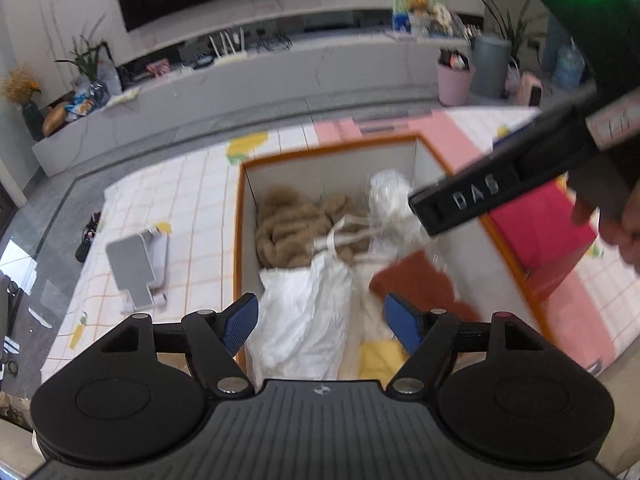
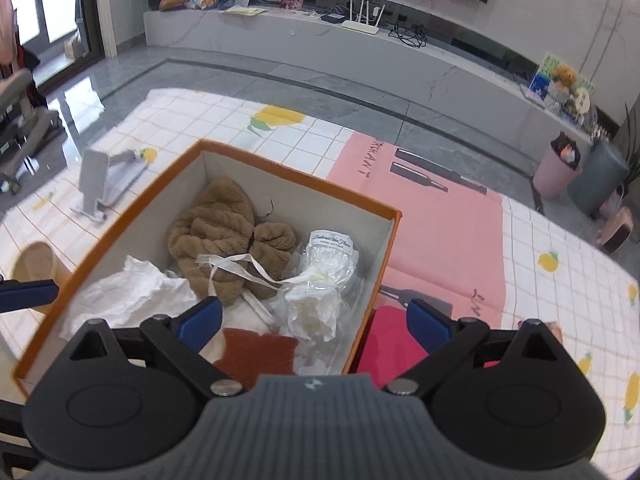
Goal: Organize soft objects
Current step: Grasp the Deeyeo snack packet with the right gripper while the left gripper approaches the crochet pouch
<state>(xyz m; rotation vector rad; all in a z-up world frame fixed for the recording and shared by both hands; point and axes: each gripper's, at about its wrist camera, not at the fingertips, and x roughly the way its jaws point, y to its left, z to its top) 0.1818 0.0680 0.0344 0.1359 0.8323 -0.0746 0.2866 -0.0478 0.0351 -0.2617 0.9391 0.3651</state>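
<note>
We hold both grippers over an orange-rimmed box (image 2: 394, 216) on a checked mat (image 2: 224, 124) with lemon prints, spread on a grey tiled floor (image 2: 248, 76). The left gripper (image 1: 320, 322) and right gripper (image 2: 314, 320) stand wide open, gripping nothing. Inside the box lie a brown fleece (image 2: 224, 236), a white cloth bag (image 1: 304, 312), clear wrapping (image 2: 328, 264) and a rust-red cloth (image 2: 260, 354). A long marble TV bench (image 2: 320, 44) runs along the wall.
</note>
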